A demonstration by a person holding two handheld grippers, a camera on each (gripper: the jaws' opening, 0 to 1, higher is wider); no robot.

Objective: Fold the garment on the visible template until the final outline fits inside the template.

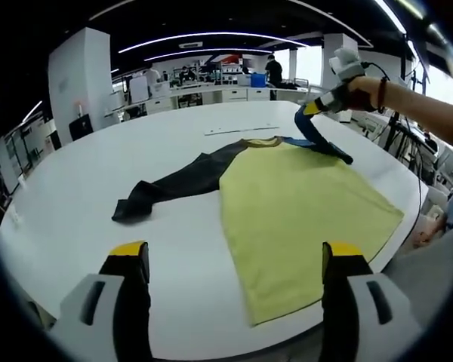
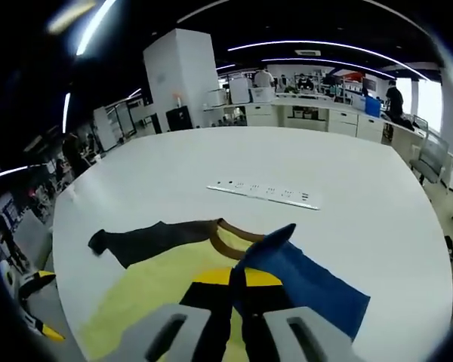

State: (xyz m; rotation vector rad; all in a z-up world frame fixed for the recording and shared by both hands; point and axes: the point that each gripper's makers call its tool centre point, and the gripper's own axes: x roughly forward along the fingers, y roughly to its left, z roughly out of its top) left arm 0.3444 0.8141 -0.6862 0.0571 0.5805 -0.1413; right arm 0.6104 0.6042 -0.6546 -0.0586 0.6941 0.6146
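The right hand-held gripper (image 2: pixel 236 290), clamped on the blue sleeve (image 2: pixel 306 286), could drag the yellow shirt (image 1: pixel 298 219) askew across the desk (image 1: pixel 174 249) since the left hand-held gripper (image 1: pixel 235 260) hovers open, pinning nothing.

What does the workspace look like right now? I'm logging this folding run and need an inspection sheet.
Surface: white table, round-edged, bare around the cloth.
Job's things: yellow shirt lying flat; black sleeve stretched out sideways; blue sleeve lifted and folded in over the yellow body. No template outline that I can make out.
Clutter: white power strip beyond the collar.
Grippers: left gripper open, off the cloth near the hem; right gripper shut on the blue sleeve.
Cables: one dark cable at the table's edge.
Surroundings: open office, desks, white pillar, people in the distance.
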